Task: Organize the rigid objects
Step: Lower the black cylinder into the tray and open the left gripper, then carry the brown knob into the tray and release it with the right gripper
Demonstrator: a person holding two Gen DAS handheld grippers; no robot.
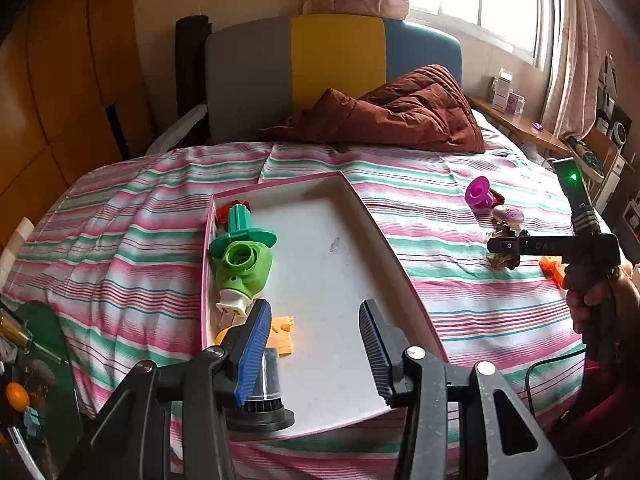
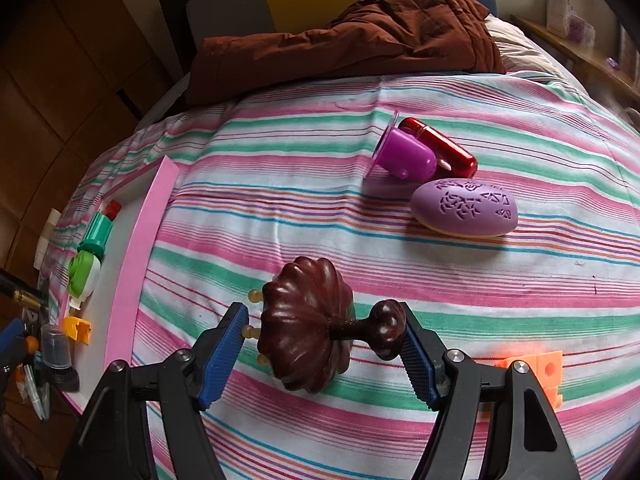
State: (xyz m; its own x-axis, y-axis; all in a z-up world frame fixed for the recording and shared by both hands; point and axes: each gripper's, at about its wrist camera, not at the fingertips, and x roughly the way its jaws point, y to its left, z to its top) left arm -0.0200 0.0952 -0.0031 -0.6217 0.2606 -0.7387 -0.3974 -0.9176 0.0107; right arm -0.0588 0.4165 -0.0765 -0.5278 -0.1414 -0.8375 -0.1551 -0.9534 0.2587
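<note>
Item: dark brown carved ornament (image 2: 308, 324), lying on its side on the striped bed (image 2: 280, 208), at six o'clock in the right wrist view. Right hand-held gripper (image 2: 320, 320): brought down around the ornament, one pad laid against the small pegs at nine o'clock, the other against the knob at three o'clock, so the piece appeared to be pinched end to end. Left hand-held gripper (image 1: 316, 320): spread and empty, held over the white tray (image 1: 280, 184). Already stowed along the tray's nine o'clock wall: a green toy (image 1: 244, 264), a yellow piece (image 1: 284, 332) and a clear cup (image 1: 268, 380). Still loose on the bed, toward one o'clock: a purple cup (image 2: 404, 156), a red cylinder (image 2: 444, 144) and a purple egg-shaped piece (image 2: 466, 208); an orange block (image 2: 544, 368) at four o'clock. Step judged in hand: pick-up of the ornament. Next move judged to require a level lift and carriage toward nine o'clock over the tray's pink wall.
</note>
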